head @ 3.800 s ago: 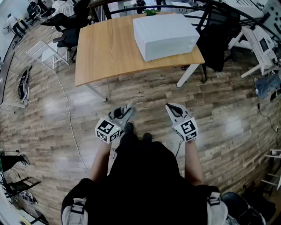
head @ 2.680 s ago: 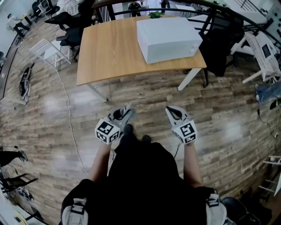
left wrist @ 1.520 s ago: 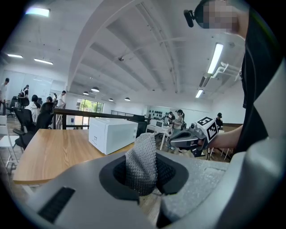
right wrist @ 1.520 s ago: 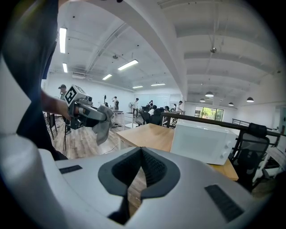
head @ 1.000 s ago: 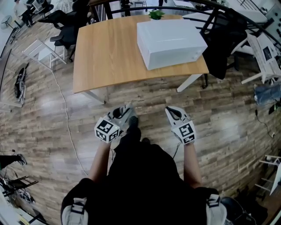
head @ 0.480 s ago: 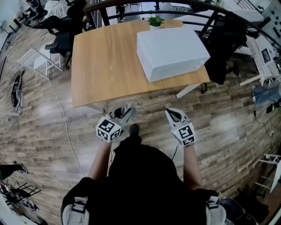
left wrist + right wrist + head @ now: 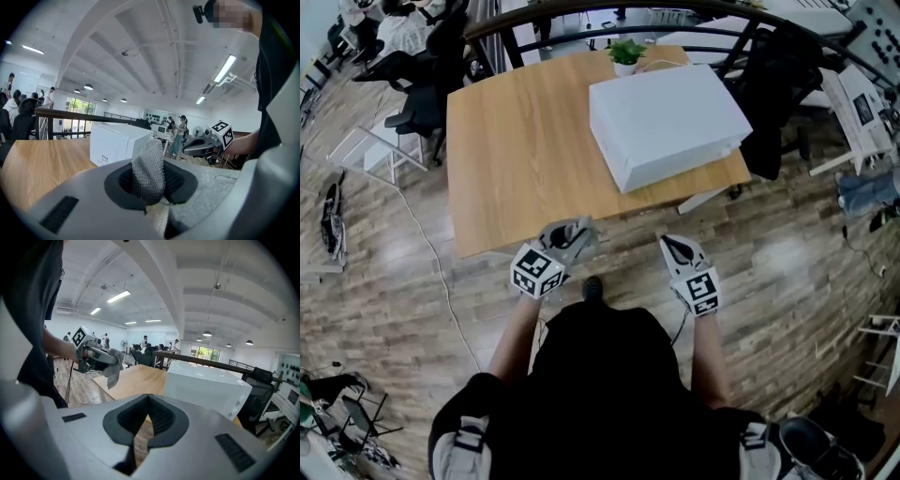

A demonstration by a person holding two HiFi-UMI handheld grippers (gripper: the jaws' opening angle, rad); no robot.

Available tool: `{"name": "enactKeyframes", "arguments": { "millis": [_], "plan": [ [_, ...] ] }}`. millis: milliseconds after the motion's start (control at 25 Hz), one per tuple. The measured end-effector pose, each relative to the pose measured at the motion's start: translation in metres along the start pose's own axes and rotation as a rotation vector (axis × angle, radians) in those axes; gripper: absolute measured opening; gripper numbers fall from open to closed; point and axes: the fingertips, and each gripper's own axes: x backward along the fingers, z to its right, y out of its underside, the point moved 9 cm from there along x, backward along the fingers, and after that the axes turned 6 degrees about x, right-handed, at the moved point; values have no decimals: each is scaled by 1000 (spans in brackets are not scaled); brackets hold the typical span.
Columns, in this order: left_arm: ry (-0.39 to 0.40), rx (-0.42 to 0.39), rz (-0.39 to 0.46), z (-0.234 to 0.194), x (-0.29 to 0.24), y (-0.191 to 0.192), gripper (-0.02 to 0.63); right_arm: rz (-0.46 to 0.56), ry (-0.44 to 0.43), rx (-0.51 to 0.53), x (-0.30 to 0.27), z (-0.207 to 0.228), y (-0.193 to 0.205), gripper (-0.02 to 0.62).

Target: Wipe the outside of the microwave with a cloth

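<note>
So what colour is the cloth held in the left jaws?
Grey, with a fine knitted mesh texture. The cloth shows best in the left gripper view.

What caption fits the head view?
A grey cloth in the left gripper, right gripper shut and empty, white microwave on the table ahead.

A potted plant (image 7: 625, 52) stands on the wooden table (image 7: 516, 141).

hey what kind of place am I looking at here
Probably an open-plan office or lab, not a home: office chairs beside a wooden table carrying a microwave, strip lights on a high ceiling, people in the background.
</note>
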Motion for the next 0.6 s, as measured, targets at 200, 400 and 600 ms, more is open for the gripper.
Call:
{"name": "enactKeyframes", "arguments": {
  "millis": [200, 400, 600],
  "plan": [
    [10, -9, -15, -15, -14, -7, 51, 24, 9, -4, -14, 9, -2, -2],
    [-5, 0, -16, -24, -25, -14, 51, 6, -5, -22, -25, 24, 2, -2],
    [-51, 13, -25, -32, -48, -19, 52, 3, -40, -14, -40, 59, 2, -2]
  ]
}}
